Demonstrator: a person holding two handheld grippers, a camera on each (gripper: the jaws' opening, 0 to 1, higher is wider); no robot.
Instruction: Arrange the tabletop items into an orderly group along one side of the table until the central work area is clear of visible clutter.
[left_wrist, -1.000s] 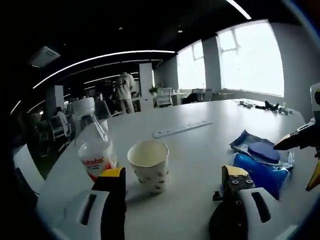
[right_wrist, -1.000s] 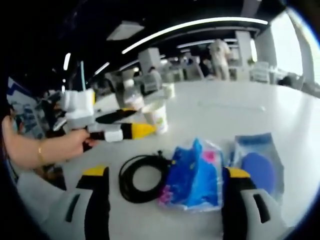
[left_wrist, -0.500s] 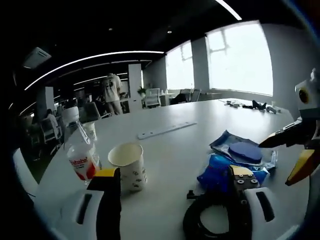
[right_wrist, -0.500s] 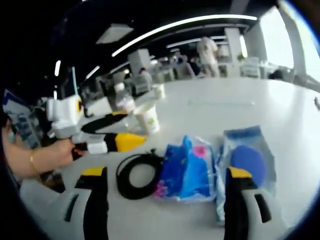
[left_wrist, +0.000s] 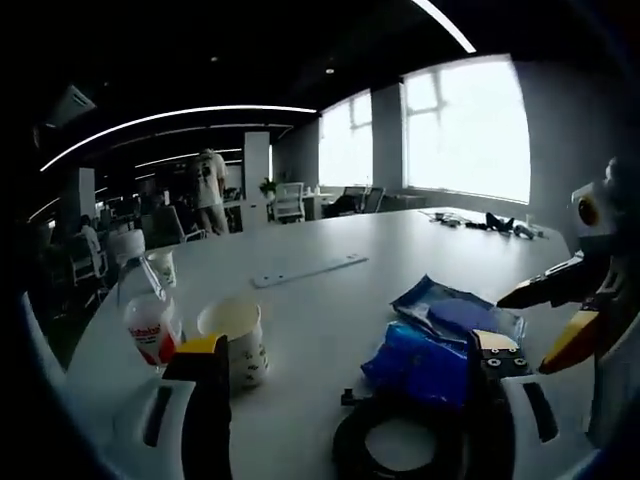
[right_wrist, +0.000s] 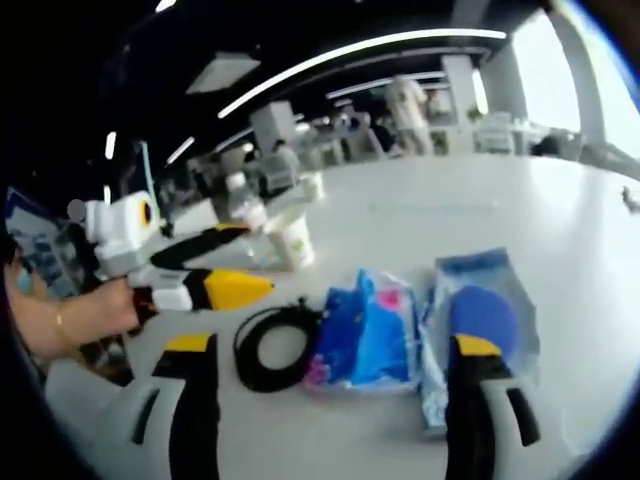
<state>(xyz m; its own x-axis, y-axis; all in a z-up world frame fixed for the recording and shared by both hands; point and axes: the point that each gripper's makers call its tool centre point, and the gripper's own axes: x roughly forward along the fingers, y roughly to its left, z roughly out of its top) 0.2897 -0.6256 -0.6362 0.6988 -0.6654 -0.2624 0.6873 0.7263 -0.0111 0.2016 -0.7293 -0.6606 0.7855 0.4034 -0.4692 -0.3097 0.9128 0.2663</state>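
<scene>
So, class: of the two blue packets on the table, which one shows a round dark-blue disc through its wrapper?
The clear-fronted packet at the right of the right gripper view, beside the crumpled blue and pink packet, which shows no disc.

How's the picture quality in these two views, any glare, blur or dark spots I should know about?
Left gripper view: dim and backlit, the windows blown out white, the paper cup and black cable coil in shadow. Right gripper view: brighter but soft with motion blur, the blue packet smeared, ceiling light strips bowed by the fisheye, table washed pale.
</scene>
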